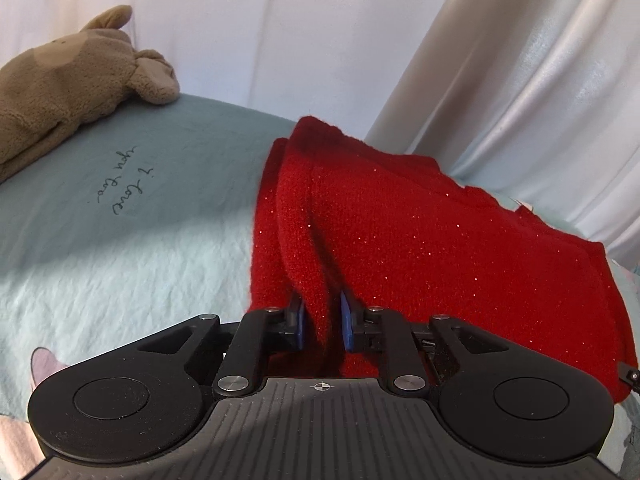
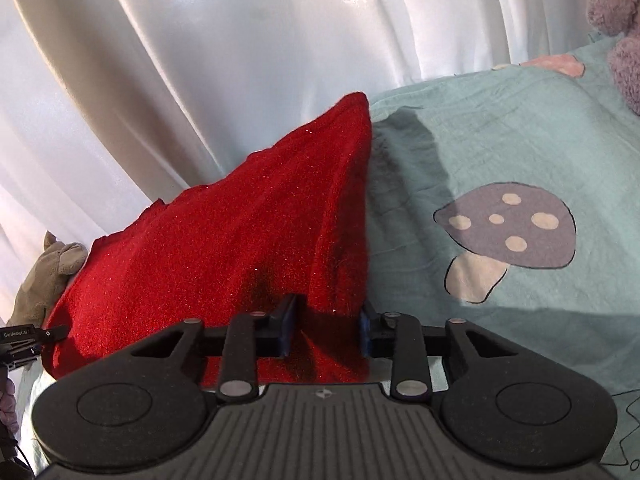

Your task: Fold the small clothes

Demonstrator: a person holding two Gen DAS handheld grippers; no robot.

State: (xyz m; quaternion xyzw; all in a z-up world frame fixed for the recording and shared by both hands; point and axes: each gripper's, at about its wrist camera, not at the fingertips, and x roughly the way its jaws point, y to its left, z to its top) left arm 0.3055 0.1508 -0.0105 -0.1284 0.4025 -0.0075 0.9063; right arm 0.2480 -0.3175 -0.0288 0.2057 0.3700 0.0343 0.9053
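Two grippers hold one red garment [image 1: 420, 232] between them, over a pale teal bedsheet [image 1: 120, 248]. White curtain folds [image 2: 180, 60] fill the background beyond both grippers. The sheet carries handwritten script ahead-left of the left gripper [image 1: 323, 326] and a grey mushroom print [image 2: 508, 224] ahead-right of the right gripper [image 2: 326, 330]. The red garment, a fuzzy knit with fine glitter, spans from one gripper to the other, its fabric rising ahead of each to a raised far edge. Left gripper: blue pads closed on a vertical fold of the near edge, cloth pinched between them. Right gripper: fingers set wider, a bunched corner of the same garment between them; pads meet the cloth on both sides. A tan plush toy [image 1: 68, 84] lies far ahead-left of the left gripper. A purple plush toy [image 2: 620, 20] sits far ahead-right of the right gripper, partly cut off.
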